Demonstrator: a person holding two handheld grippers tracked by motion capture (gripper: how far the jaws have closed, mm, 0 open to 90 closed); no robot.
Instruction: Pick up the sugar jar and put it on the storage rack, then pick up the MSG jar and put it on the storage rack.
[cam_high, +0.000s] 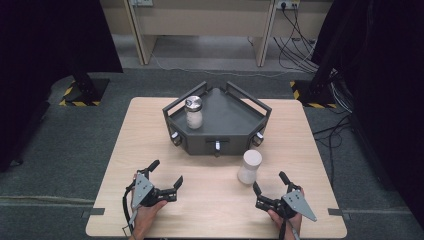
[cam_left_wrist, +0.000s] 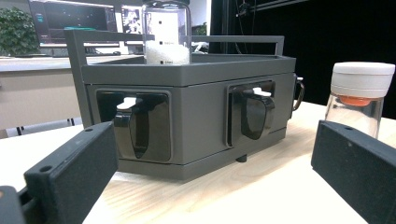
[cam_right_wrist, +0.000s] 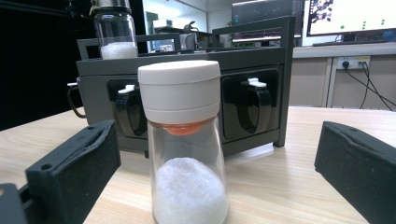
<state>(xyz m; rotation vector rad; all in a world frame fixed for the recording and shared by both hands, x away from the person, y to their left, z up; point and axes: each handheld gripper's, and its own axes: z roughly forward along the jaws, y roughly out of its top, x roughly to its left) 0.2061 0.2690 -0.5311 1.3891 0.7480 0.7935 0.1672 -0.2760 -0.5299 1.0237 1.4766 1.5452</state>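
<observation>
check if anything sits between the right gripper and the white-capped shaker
Nothing visible does. The right gripper is open, and the white-capped shaker stands directly ahead between its fingers, with bare table in between.

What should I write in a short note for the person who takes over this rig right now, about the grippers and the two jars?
Left gripper: open, holding nothing, low over the table at front left.
Right gripper: open, holding nothing, jaws pointed at the white-capped jar, not touching it.
White-capped jar: upright on the table, in front of the grey rack, with white grains inside.
Metal-lidded jar: upright in the rack's left part.
Done: one jar seems already placed in the rack.
Left: probably grasp the white-capped jar with the right gripper and set it in the rack too.
</observation>
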